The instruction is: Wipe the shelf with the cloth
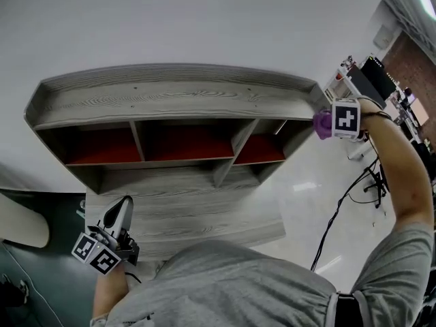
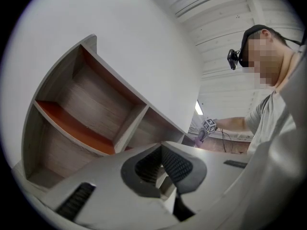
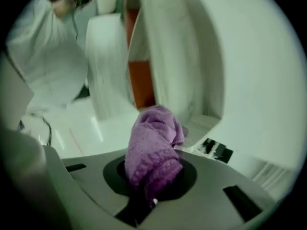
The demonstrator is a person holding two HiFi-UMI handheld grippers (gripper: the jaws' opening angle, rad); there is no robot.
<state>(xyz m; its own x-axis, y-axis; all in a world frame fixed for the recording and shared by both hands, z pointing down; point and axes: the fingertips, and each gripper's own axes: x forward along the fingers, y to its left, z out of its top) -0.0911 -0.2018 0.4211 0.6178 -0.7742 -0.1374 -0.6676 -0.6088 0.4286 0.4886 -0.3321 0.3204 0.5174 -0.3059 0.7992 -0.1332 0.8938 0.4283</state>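
Observation:
A grey wooden shelf unit [image 1: 170, 94] with red-orange inner boards stands against a white wall. My right gripper [image 1: 327, 122] is raised at the right end of its top board, shut on a bunched purple cloth [image 1: 321, 123]. In the right gripper view the cloth [image 3: 153, 145] bulges out of the jaws, and the shelf [image 3: 168, 56] behind it is blurred. My left gripper [image 1: 125, 203] hangs low at the front left, over the lower grey board. In the left gripper view its pads [image 2: 180, 166] meet at the tip with nothing between them, pointing at the shelf compartments [image 2: 86, 109].
A dark green floor area [image 1: 41, 264] and a white rounded object [image 1: 20, 220] lie at the left. Black cables [image 1: 347, 196] trail over the glossy white floor at the right. Desks with equipment [image 1: 371, 73] stand at the far right.

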